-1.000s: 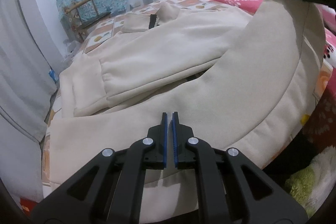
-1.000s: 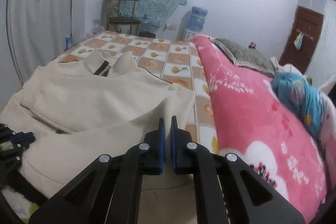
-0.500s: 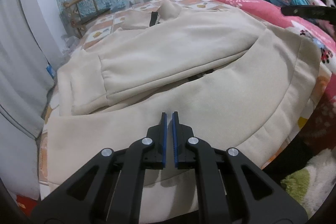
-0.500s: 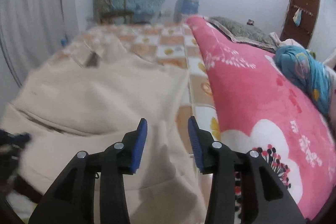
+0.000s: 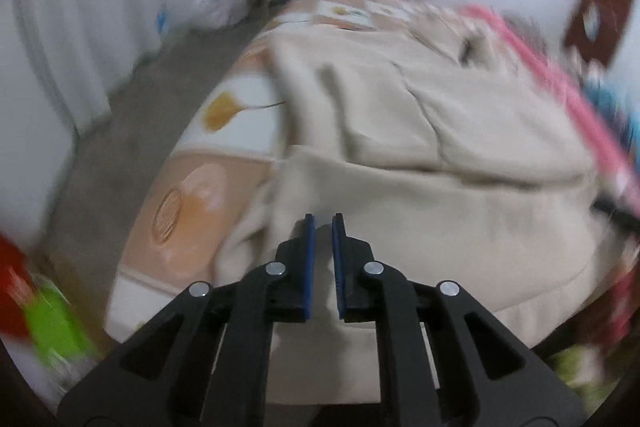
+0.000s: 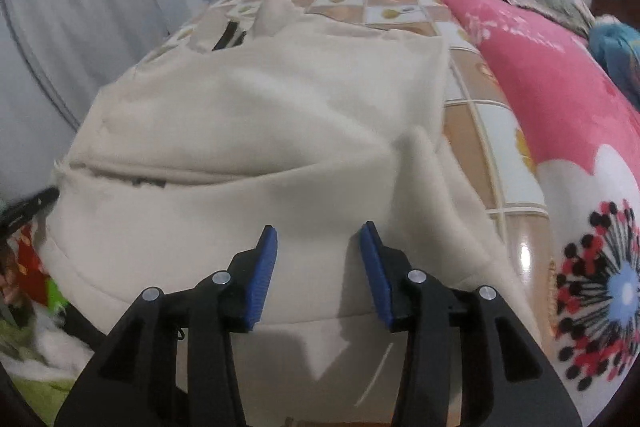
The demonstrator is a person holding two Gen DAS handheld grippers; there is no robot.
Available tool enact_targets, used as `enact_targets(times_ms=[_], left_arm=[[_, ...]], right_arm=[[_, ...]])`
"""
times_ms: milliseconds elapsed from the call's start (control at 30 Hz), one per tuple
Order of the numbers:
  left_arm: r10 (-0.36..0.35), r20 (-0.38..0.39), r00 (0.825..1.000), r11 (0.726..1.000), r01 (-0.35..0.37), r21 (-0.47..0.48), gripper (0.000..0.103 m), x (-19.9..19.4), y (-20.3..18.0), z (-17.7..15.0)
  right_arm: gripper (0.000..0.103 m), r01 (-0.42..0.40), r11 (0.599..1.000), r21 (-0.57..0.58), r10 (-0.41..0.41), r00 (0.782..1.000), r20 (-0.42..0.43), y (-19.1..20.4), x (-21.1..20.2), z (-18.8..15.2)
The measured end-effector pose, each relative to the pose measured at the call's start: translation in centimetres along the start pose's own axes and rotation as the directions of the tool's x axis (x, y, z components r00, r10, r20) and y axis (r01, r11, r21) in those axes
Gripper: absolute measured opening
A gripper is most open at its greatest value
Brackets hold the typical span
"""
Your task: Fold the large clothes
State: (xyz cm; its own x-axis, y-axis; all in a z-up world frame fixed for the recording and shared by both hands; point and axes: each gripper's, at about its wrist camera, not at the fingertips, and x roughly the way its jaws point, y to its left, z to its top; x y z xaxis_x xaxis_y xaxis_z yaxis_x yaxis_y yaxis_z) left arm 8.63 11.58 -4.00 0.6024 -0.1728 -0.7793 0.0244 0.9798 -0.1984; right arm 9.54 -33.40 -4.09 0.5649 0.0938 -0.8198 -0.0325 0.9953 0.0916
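Right tool (image 6: 318, 241) has just opened, gripping nothing; the coat (image 6: 256, 131) lies directly ahead, filling mid-frame, long axis running upward; left tool (image 5: 322, 227) nearly closed, empty.

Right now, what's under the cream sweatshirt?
The cream fleece sweatshirt lies on a checked orange-and-white bedsheet, which shows past its right edge and beyond its collar. A pink floral blanket lies further right. What is directly beneath the sweatshirt is covered.
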Motion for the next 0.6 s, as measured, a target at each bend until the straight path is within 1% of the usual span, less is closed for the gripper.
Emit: enact_targets(times_ms=[67,100,133,167,200,233,267,300,333,367,400,467,500,533,567,600], left_arm=[[-0.026,0.007,1.000,0.998,0.026,-0.055,0.010,-0.6,1.3,0.2],[-0.025,0.019,1.000,0.998,0.026,-0.059,0.011,-0.8,1.5,0.2],[0.006,0.024,1.000,0.999,-0.004,-0.054,0.022,-0.7,1.5,0.2],[0.028,0.019,0.999,0.998,-0.027,-0.048,0.026,-0.4,1.5,0.3],[0.036,0.000,0.999,0.998,-0.036,-0.042,0.026,0.2,1.6,0.2],[0.036,0.008,0.999,0.998,-0.035,-0.044,0.027,0.2,1.7,0.3],[0.033,0.005,0.999,0.998,-0.033,-0.046,0.027,0.3,1.7,0.5],[0.033,-0.008,0.999,0.998,-0.033,-0.047,0.027,0.3,1.7,0.8],[0.032,-0.010,0.999,0.998,-0.033,-0.049,0.027,0.0,1.6,1.2],[0.039,-0.002,0.999,0.998,-0.039,-0.049,0.027,-0.4,1.7,1.1],[0.049,0.024,0.998,0.998,-0.048,-0.037,0.027,-1.3,1.7,1.5],[0.046,0.068,0.997,0.999,-0.046,-0.002,0.029,-2.8,1.3,2.0],[0.038,0.086,0.996,0.999,-0.040,0.017,0.033,-3.4,0.9,2.3],[0.020,0.103,0.994,0.999,-0.025,0.040,0.038,-3.9,0.5,2.5],[-0.015,0.107,0.994,0.998,0.008,0.065,0.041,-4.2,-0.1,2.6],[-0.045,0.098,0.994,0.996,0.037,0.083,0.046,-4.2,-0.6,2.7]], right_arm=[[0.045,0.001,1.000,0.011,-0.001,0.999,0.037,-0.4,-1.6,0.4],[0.049,0.003,1.000,0.015,-0.004,0.998,0.055,-0.6,-2.1,0.5],[0.049,0.019,1.000,0.024,-0.021,0.998,0.063,-1.1,-2.4,0.5],[0.049,0.034,0.999,0.031,-0.035,0.998,0.050,-1.4,-2.0,0.5],[0.049,0.056,0.998,0.038,-0.057,0.998,0.013,-1.9,-1.0,0.2],[0.049,0.061,0.997,0.039,-0.060,0.998,-0.017,-2.3,0.0,0.0],[0.049,0.067,0.997,0.036,-0.066,0.997,-0.026,-2.3,0.5,-0.2],[0.049,0.078,0.997,0.025,-0.077,0.997,-0.019,-2.0,0.3,0.1],[0.049,0.107,0.994,0.002,-0.107,0.994,-0.021,-1.2,-0.3,0.4],[0.049,0.120,0.993,-0.002,-0.120,0.993,-0.018,-0.9,-0.6,0.6],[0.049,0.127,0.992,-0.001,-0.127,0.992,-0.010,-0.6,-1.3,0.8],[0.050,0.113,0.993,0.011,-0.114,0.993,0.013,-0.1,-2.5,1.3],[0.056,0.104,0.995,0.014,-0.104,0.994,0.023,0.2,-3.1,1.3],[0.060,0.094,0.996,0.013,-0.094,0.995,0.035,0.7,-3.8,1.5],[0.066,0.080,0.997,0.006,-0.081,0.996,0.045,1.2,-4.3,1.6],[0.069,0.057,0.998,-0.010,-0.056,0.997,0.055,2.1,-4.8,1.7]])
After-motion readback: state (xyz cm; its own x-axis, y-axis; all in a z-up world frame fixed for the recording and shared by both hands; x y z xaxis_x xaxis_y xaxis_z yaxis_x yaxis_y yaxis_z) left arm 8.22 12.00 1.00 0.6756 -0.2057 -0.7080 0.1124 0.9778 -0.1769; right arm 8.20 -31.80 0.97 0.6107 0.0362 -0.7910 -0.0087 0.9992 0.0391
